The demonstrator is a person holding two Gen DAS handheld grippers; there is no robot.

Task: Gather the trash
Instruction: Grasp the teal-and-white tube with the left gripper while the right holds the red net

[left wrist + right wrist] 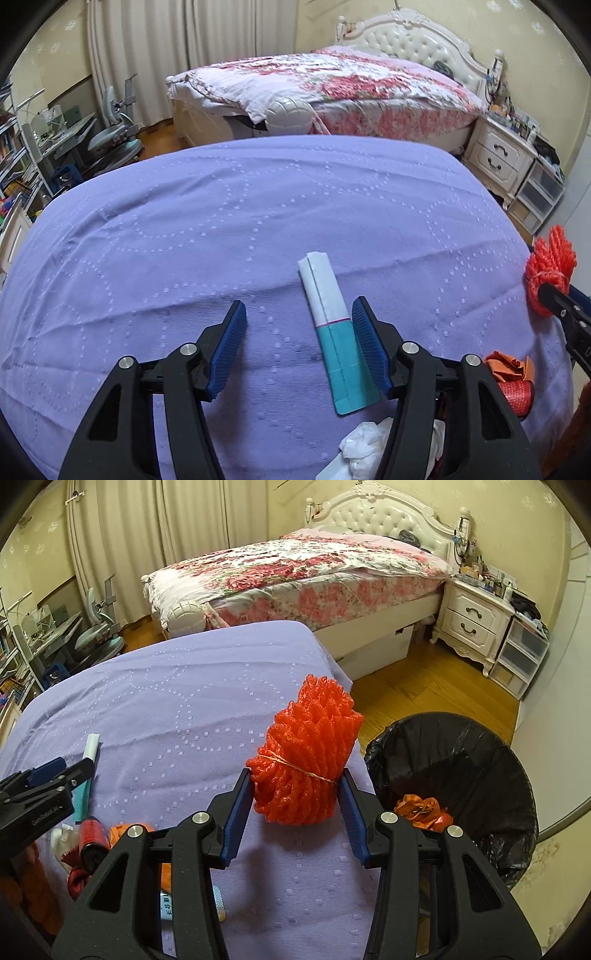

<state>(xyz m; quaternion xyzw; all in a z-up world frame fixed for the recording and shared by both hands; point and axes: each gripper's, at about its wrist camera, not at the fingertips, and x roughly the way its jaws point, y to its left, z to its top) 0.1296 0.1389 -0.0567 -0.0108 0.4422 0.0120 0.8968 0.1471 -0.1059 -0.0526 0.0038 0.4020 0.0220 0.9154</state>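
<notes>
The right gripper [297, 797] clamps a red foam-net bundle [306, 753] near the bin [454, 746], where one orange wrapper [424, 808] lies; the left gripper [299, 343] stands apart around a teal packet [336, 339]; tissue [369, 446] remains.

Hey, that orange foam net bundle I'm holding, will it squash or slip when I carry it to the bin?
The foam net bundle probably squashes easily: it is open mesh foam, pinched where string ties it. It looks light for its bulk, so the right hand-held gripper, shut on both sides, should hold it. The ribbed surface likely resists slipping.
</notes>
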